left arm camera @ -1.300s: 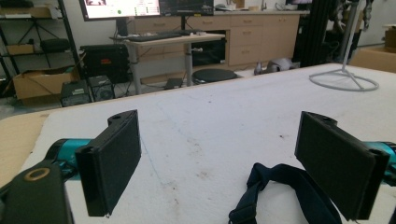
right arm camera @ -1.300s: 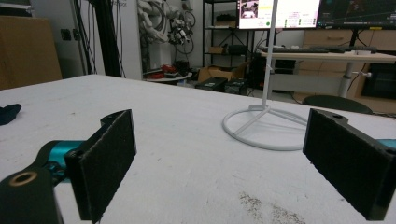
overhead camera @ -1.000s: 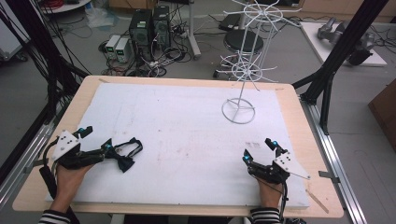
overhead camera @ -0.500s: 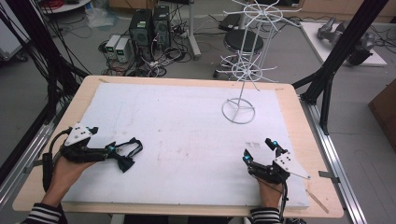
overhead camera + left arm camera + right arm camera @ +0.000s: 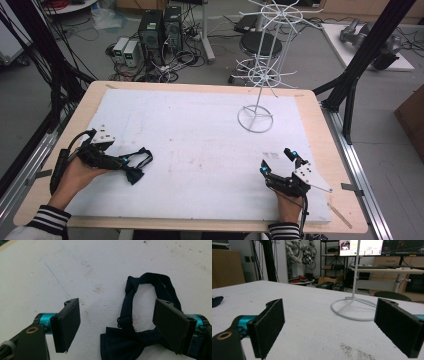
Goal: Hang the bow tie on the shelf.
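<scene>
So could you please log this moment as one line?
left gripper: jaws open, just closing some, over bow tie | right gripper: open, empty | stand: upright

No legible text, label, brand, number or sign anywhere: only a lit monitor (image 5: 361, 247) in the right gripper view, well behind the far edge of the table, with coloured panels and marks too small and blurred to read
</scene>
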`<state>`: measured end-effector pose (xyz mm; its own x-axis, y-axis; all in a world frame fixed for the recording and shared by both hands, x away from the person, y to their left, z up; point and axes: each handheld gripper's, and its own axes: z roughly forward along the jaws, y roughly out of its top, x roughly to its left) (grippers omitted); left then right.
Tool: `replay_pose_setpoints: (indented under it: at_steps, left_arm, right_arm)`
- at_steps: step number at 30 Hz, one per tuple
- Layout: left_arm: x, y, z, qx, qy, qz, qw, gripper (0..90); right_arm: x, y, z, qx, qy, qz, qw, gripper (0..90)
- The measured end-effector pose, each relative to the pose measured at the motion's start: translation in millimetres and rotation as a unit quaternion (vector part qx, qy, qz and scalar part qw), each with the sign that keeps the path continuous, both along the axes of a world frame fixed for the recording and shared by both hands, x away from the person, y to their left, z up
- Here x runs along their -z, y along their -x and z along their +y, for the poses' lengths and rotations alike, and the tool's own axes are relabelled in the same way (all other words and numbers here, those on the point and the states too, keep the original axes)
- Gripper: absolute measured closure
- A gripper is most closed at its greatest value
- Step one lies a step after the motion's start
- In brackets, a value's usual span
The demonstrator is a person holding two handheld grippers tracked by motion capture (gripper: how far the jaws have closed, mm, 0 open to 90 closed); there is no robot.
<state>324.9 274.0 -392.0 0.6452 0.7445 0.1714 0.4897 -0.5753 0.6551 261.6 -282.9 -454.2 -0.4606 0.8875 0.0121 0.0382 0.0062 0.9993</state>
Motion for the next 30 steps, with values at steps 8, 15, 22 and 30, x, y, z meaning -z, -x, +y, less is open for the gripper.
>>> replay_pose_setpoints:
  at_steps: [8, 15, 22, 30]
  left_arm:
    - [1.1, -4.3, -9.5, 0.011, -0.046, 0.042, 0.998, 28.9]
    - [4.2, -8.7, -14.8, 0.011, -0.06, 0.067, 0.9959, 36.0]
    - [7.3, -15.8, -18.0, -0.006, -0.067, 0.098, 0.993, 46.9]
    - [15.0, -22.0, -19.6, -0.012, -0.08, 0.119, 0.9896, 56.8]
  right_arm:
    - [0.0, 0.0, 0.0, 0.0, 0.0, -0.001, 1.0, 8.7]
    - [0.0, 0.0, 0.0, 0.0, 0.0, 0.0, 1.0, 8.7]
    - [0.1, 0.1, -0.1, 0.0, 0.0, 0.0, 1.0, 8.6]
    - [0.1, 0.5, -0.1, 0.001, -0.001, 0.001, 1.0, 8.7]
